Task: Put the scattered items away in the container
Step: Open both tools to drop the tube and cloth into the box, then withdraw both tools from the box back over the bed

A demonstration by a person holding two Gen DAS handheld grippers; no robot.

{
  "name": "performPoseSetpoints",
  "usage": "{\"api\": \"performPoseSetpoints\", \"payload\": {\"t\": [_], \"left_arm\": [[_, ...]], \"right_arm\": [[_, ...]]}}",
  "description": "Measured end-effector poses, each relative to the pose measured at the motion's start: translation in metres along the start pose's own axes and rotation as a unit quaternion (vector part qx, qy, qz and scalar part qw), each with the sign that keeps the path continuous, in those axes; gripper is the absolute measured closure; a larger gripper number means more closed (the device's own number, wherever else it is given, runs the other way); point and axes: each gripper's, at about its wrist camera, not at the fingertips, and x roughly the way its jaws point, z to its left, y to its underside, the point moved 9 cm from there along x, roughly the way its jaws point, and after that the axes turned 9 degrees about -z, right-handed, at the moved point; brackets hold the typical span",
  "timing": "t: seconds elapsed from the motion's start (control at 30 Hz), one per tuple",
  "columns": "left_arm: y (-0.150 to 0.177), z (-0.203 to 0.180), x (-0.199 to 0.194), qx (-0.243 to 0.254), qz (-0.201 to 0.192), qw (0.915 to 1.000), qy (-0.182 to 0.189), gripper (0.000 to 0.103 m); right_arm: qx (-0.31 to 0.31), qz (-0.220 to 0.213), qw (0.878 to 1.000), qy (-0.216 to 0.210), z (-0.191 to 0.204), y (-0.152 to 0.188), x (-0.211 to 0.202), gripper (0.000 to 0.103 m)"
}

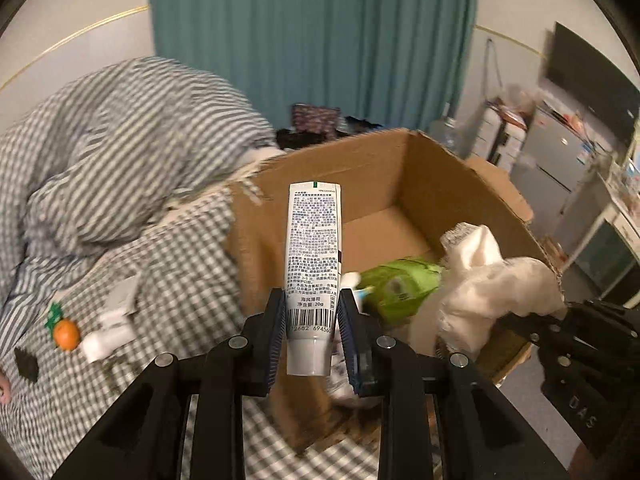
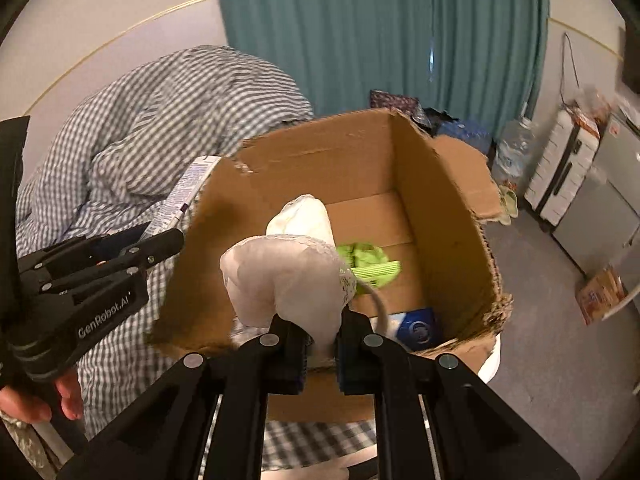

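left gripper [image 1: 312, 332] pinches a white tube [image 1: 312, 264] near its cap end, fingers [image 1: 276, 340] pressed on both sides, tube pointing up and forward. it sits at the near-left wall of the cardboard box [image 1: 360, 168], about over the rim. right gripper [image 2: 322, 344] pinches a bunched white cloth [image 2: 288, 276], fingers [image 2: 290, 350] clamped on its lower end, cloth held over the open box [image 2: 452, 216]. from the left cam the same cloth [image 1: 492, 280] hangs over the box's right side.

inside the box: green pack [image 2: 368, 262] on the floor, a blue item [image 2: 418, 330] in the near-right corner.

box sits on a bed with a checked cover [image 1: 168, 312]. still out on the bed, left of the box: small orange thing [image 1: 66, 334], white piece [image 1: 108, 338], grey piece [image 1: 122, 296], dark piece [image 1: 26, 364]; can't tell what they are. rumpled checked duvet [image 2: 168, 120] behind, teal curtain [image 2: 360, 32] beyond.
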Motion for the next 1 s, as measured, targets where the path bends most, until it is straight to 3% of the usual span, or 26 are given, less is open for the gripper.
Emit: {"api": "performPoseSetpoints", "payload": {"t": [0.03, 0.07, 0.1, 0.13, 0.17, 0.27, 0.53, 0.73, 1.0], "left_arm": [[0.001, -0.004, 0.005, 0.007, 0.001, 1.0000, 0.006, 0.067], [0.004, -0.008, 0.010, 0.014, 0.003, 0.9999, 0.006, 0.037], [0.006, -0.010, 0.015, 0.019, 0.005, 0.9998, -0.008, 0.019], [0.006, -0.007, 0.017, 0.020, 0.001, 0.9994, -0.029, 0.001], [0.006, -0.004, 0.017, 0.018, -0.008, 0.9989, -0.042, 0.000], [0.007, 0.002, 0.016, 0.009, -0.008, 0.9992, -0.038, 0.000], [0.011, 0.041, 0.001, -0.024, -0.003, 0.9974, -0.067, 0.000], [0.022, 0.073, -0.026, -0.049, -0.008, 0.9954, -0.082, 0.000], [0.053, 0.149, -0.084, -0.090, -0.020, 0.9874, -0.129, 0.000]], "right_arm": [[0.005, 0.002, 1.000, 0.007, -0.006, 0.001, 0.005, 0.090], [0.011, 0.002, 1.000, 0.013, -0.012, 0.002, 0.006, 0.072], [0.020, 0.001, 1.000, 0.019, -0.017, 0.003, 0.008, 0.040], [0.032, -0.001, 0.999, 0.025, -0.023, 0.002, 0.008, 0.027], [0.048, -0.011, 0.998, 0.026, -0.030, 0.000, 0.006, 0.021], [0.069, -0.012, 0.998, 0.009, -0.035, -0.001, 0.006, 0.021], [0.055, -0.012, 0.998, 0.015, -0.021, 0.001, -0.001, 0.021], [0.028, -0.024, 0.999, 0.002, 0.015, -0.004, -0.016, 0.021], [-0.023, -0.034, 0.999, -0.035, 0.097, -0.007, -0.036, 0.021]]}}
